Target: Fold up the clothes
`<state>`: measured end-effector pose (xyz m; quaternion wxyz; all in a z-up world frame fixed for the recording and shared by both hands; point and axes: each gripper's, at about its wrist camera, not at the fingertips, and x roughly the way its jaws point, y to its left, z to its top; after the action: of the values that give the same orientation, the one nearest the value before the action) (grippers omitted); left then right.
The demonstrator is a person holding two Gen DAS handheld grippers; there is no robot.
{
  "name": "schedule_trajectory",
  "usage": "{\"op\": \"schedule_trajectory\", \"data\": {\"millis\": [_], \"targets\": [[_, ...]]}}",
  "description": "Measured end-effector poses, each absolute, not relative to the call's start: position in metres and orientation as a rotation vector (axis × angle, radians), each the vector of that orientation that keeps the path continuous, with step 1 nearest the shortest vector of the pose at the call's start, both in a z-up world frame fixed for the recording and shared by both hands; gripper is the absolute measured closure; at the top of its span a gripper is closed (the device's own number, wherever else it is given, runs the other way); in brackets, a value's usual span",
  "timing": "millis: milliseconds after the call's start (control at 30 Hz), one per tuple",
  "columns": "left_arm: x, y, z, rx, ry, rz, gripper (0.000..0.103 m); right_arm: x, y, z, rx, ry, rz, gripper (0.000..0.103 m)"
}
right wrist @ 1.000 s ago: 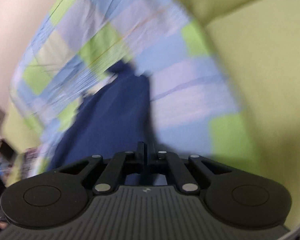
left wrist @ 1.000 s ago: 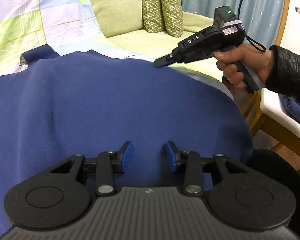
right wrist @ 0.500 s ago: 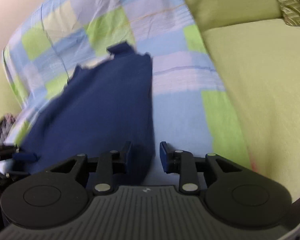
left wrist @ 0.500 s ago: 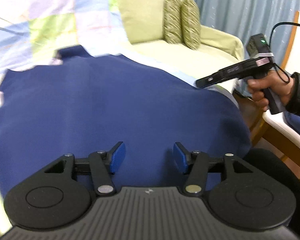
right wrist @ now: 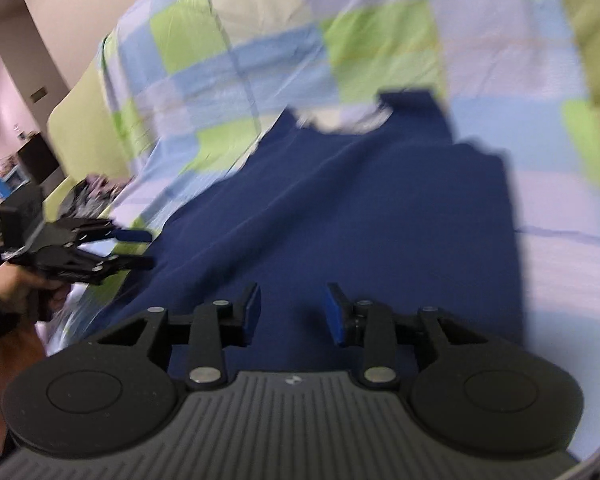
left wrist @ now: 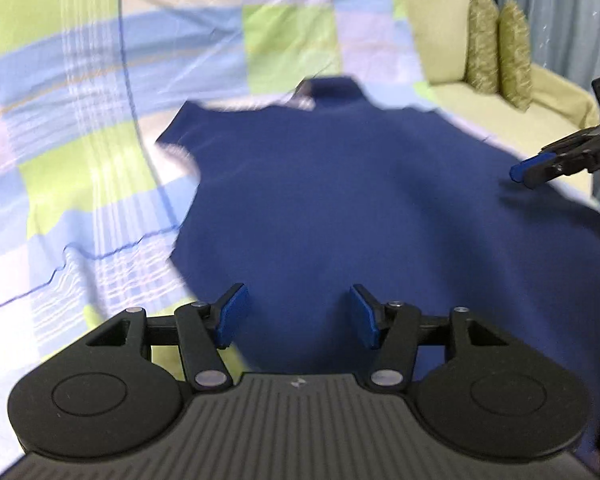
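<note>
Spread over the sofa is a checked sheet [left wrist: 100,128] in blue, green and lilac, and on it lies a navy garment [left wrist: 360,208], flat, collar end away from the person. Both sets of tongs hover over its near hem. On the left gripper [left wrist: 296,314] the jaws are opening, blue pads [left wrist: 231,312] well apart, with no cloth pinched between them; the garment only lies beneath. On the right gripper [right wrist: 294,312] the jaws are opening too, narrower, and likewise gripping nothing. From the right wrist view the left tool shows off to the garment's left edge, a hand [right wrist: 16,292] around its handle. Two patterned cushions [left wrist: 496,48] stand on the green sofa seat [left wrist: 548,92], well beyond the garment. Pale curtains [left wrist: 560,8] hang behind them.
</note>
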<state>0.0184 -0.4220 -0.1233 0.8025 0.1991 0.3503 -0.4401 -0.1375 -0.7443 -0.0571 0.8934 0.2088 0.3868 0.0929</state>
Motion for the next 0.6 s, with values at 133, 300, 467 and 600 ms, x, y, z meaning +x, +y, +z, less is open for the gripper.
{"op": "schedule_trajectory", "data": {"millis": [133, 300, 467, 600], "targets": [[0.024, -0.405, -0.127, 0.447, 0.752, -0.898, 0.041, -0.136, -0.734, -0.070, 0.264, 0.861, 0.108, 0.082], [0.032, -0.402, -0.102, 0.421, 0.693, -0.890, 0.042, -0.140, -0.751, -0.054, 0.328, 0.812, 0.012, 0.077], [0.065, -0.444, -0.077, 0.351, 0.634, -0.931, 0.042, -0.129, -0.756, -0.035, 0.318, 0.777, 0.016, 0.072], [0.104, -0.477, -0.076, 0.358, 0.593, -0.926, 0.042, -0.099, -0.771, -0.023, 0.300, 0.713, 0.008, 0.072]]}}
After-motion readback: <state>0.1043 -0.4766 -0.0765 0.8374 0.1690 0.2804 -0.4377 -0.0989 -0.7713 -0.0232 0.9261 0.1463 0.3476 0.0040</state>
